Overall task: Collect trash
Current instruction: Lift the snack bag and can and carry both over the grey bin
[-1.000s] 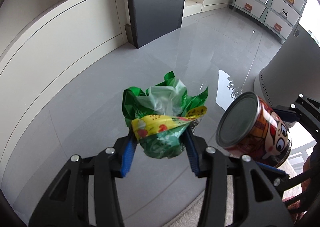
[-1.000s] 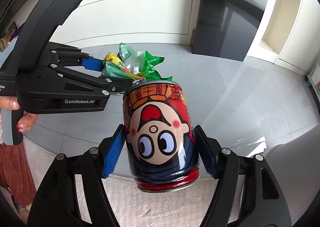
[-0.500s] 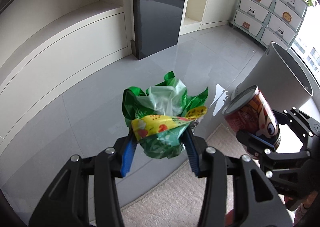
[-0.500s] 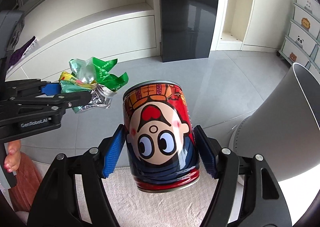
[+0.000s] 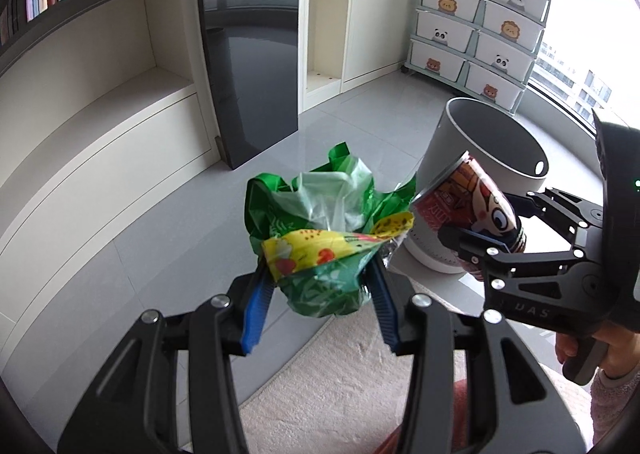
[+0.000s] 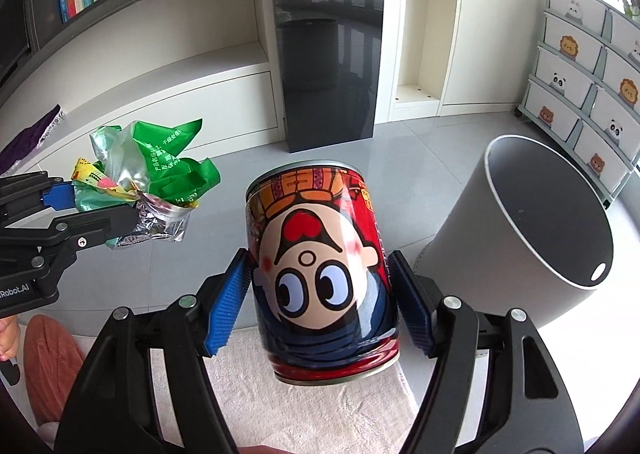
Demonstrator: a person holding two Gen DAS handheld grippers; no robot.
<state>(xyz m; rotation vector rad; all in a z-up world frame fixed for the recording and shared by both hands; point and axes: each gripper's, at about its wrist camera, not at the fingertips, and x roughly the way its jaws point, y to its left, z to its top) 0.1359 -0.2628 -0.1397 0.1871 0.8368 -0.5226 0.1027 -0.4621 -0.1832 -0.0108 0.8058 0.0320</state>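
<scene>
My left gripper (image 5: 318,296) is shut on a crumpled bundle of green and yellow snack wrappers (image 5: 324,230), held in the air. The bundle also shows in the right wrist view (image 6: 148,174), to the left. My right gripper (image 6: 320,302) is shut on a red cartoon-face can (image 6: 320,274), held upside down. The can shows in the left wrist view (image 5: 472,210), to the right of the wrappers. A grey round trash bin (image 6: 528,230) stands open on the floor to the right, also in the left wrist view (image 5: 488,158), just behind the can.
A cream rug (image 6: 304,406) lies below both grippers on a grey tiled floor (image 5: 152,222). A dark glossy cabinet (image 5: 252,46) and white shelving stand ahead. A drawer unit with animal faces (image 5: 480,26) stands at the back right.
Both grippers have risen and tilted up with their loads. The trash bin's open top has come into fuller view, and the can now sits close in front of it.
</scene>
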